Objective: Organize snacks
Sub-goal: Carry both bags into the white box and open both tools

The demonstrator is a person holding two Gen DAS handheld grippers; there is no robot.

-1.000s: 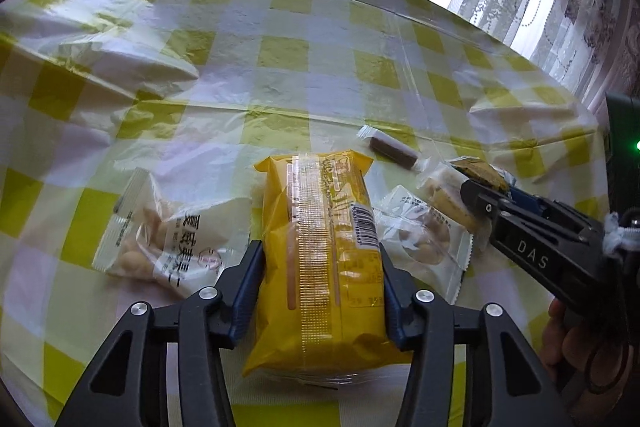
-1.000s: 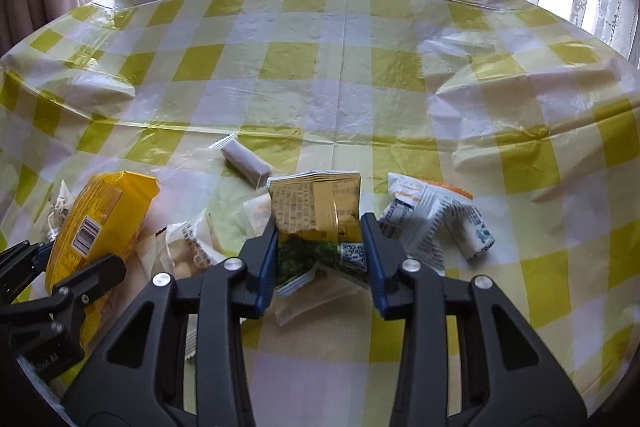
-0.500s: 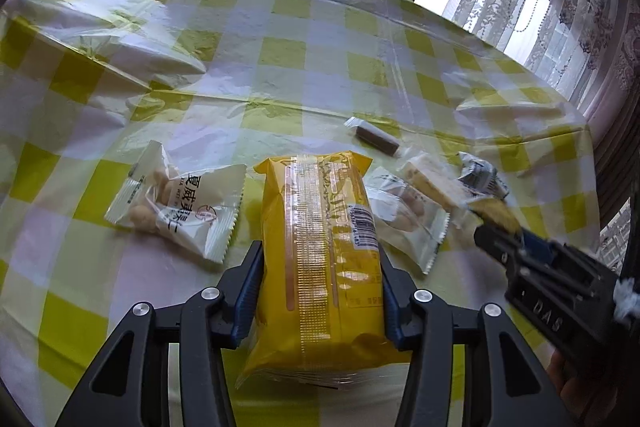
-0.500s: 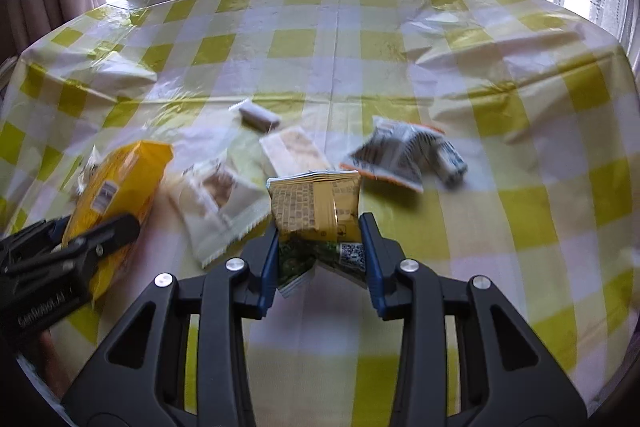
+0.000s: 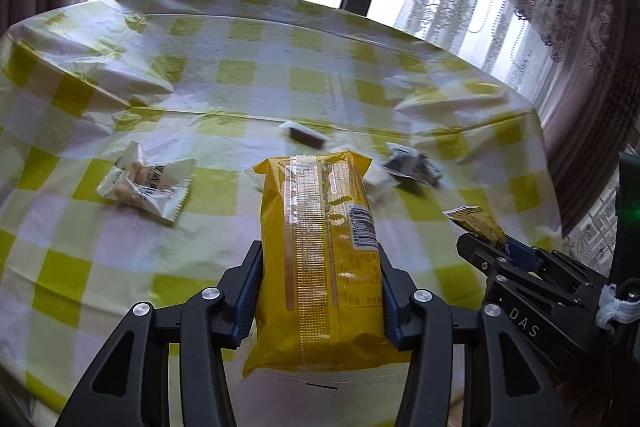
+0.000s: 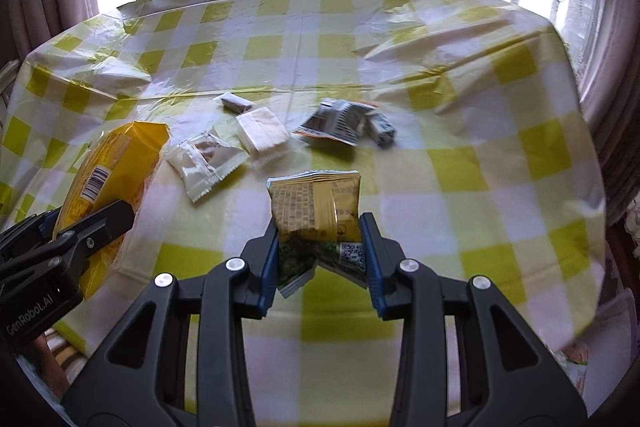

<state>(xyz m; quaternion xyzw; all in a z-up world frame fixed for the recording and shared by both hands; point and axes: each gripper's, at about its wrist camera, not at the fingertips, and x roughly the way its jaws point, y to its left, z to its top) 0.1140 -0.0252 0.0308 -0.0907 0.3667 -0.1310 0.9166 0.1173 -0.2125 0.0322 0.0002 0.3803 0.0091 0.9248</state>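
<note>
Left wrist view: left gripper (image 5: 318, 291) fingers clamp long yellow packet (image 5: 320, 247) mid-length, likely for balance above tabletop (image 5: 248, 75). Right gripper (image 6: 320, 255) fingers clamp small yellow-green sachet (image 6: 316, 207); loose snacks below unsorted.

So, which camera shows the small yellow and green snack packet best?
The right wrist view: the packet sits centred between the right gripper pads, printed face toward the camera. The left wrist view shows only its top edge poking out, seen from the side.
</note>
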